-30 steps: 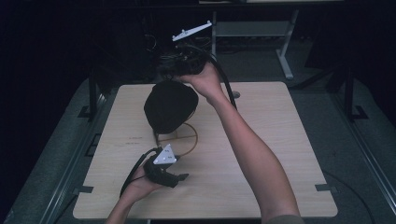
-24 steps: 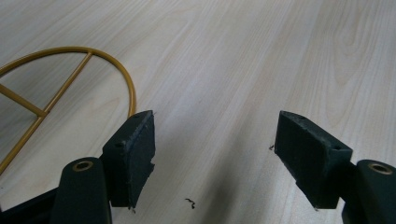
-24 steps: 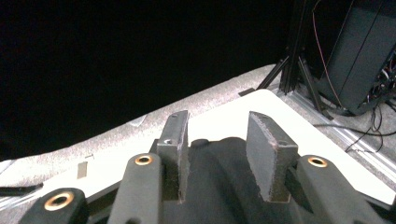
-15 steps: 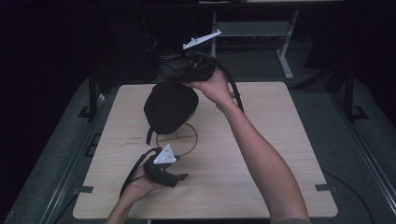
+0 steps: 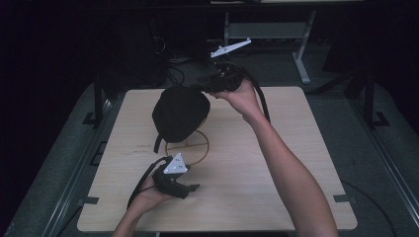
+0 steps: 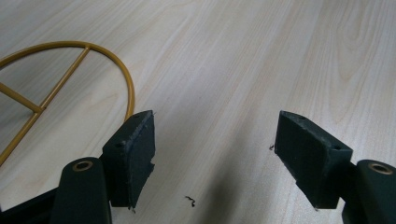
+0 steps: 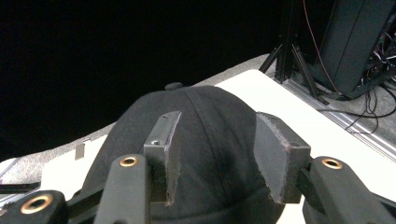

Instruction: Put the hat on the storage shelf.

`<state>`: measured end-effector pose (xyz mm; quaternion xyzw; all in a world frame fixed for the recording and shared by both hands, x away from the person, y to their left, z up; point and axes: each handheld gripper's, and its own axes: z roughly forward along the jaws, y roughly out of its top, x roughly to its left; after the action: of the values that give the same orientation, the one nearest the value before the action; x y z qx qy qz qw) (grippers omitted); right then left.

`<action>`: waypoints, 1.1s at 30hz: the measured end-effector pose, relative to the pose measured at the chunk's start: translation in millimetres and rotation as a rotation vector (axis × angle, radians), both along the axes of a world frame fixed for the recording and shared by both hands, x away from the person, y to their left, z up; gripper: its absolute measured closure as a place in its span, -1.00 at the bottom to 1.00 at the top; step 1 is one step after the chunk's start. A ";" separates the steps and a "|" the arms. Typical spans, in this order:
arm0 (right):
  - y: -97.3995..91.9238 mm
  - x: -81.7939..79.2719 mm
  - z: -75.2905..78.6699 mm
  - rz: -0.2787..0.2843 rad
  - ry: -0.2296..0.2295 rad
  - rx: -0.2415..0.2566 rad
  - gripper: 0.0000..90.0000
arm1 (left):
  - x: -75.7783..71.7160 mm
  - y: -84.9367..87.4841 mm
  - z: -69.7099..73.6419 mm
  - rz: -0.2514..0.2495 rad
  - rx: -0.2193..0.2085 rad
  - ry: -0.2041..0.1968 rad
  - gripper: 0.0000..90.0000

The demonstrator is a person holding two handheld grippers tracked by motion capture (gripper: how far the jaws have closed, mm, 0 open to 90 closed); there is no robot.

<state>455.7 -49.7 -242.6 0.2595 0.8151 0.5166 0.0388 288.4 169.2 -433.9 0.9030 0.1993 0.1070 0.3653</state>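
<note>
The table (image 5: 276,163) is evenly lit from above (soft shadows, no glare) while its surroundings sink into darkness.

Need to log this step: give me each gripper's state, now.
Left gripper: open, holding nothing, jaws over bare wooden table beside the gold wire stand.
Right gripper: open, jaws just been opening, black cap behind them, not gripped.

Left tool (image 5: 193,187): rests low near the counter's near edge, jaws wide apart, nothing between them.
Right tool (image 5: 197,89): raised near the far edge, arm outstretched; jaws just been opening, pads clear.
</note>
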 end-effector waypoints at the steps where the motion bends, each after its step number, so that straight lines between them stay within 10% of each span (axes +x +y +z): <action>1: -2.1 -0.5 -0.7 0.000 0.000 0.000 0.13 | 0.0 -0.1 -0.1 -0.002 0.003 -0.001 -0.36; 33: -61.2 -10.8 -27.0 -0.052 0.025 -0.019 0.04 | 0.3 -1.3 -3.7 -0.001 0.012 0.003 -0.36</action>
<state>444.9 -110.9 -269.6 0.2864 0.8135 0.5042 0.0447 288.6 167.9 -437.6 0.9054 0.1987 0.1069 0.3597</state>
